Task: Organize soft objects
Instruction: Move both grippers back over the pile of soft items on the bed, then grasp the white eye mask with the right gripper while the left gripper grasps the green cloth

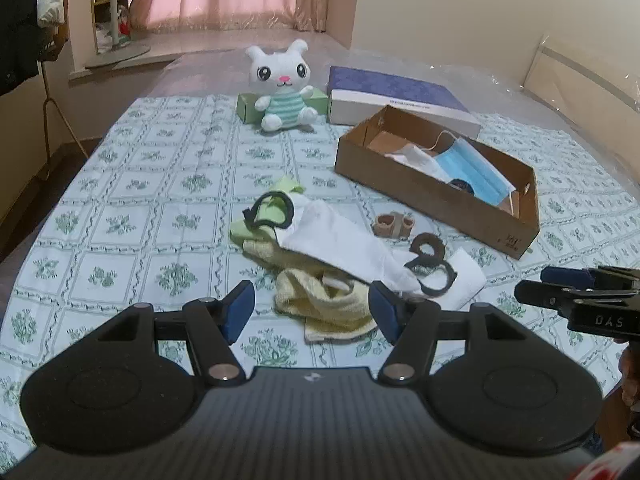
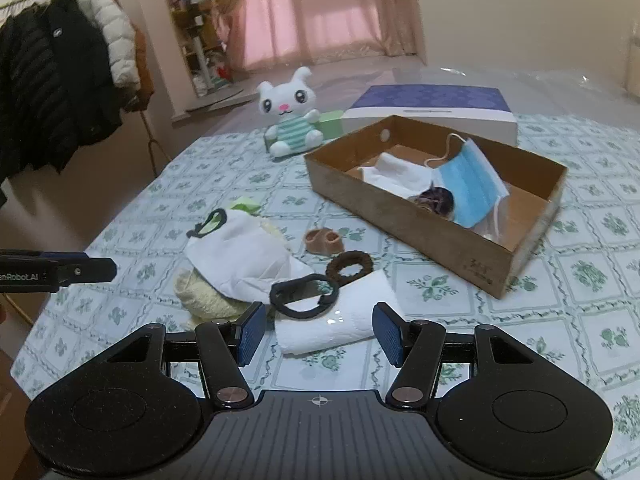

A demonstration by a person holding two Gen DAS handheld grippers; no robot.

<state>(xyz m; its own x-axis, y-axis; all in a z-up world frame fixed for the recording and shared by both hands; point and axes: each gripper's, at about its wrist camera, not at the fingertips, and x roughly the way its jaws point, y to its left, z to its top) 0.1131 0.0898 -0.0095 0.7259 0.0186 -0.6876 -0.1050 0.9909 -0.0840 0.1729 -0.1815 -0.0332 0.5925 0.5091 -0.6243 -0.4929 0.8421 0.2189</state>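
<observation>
Cardboard box (image 2: 500, 276) already holds blue mask (image 2: 468, 184), white cloth (image 2: 396, 174). Pile remains: yellow towel (image 1: 324, 300), folded tissue (image 2: 340, 320), hair ties. Left gripper (image 1: 312, 310), right gripper (image 2: 318, 330) both spread, empty.

Ahead of my fingers: one plush rabbit (image 2: 291, 122), one cardboard box (image 2: 460, 236), one blue mask (image 2: 468, 186), two black loops (image 2: 302, 294).

Blue mask (image 1: 472, 168), brown box (image 1: 432, 196), green-striped white plush (image 1: 282, 88).
</observation>
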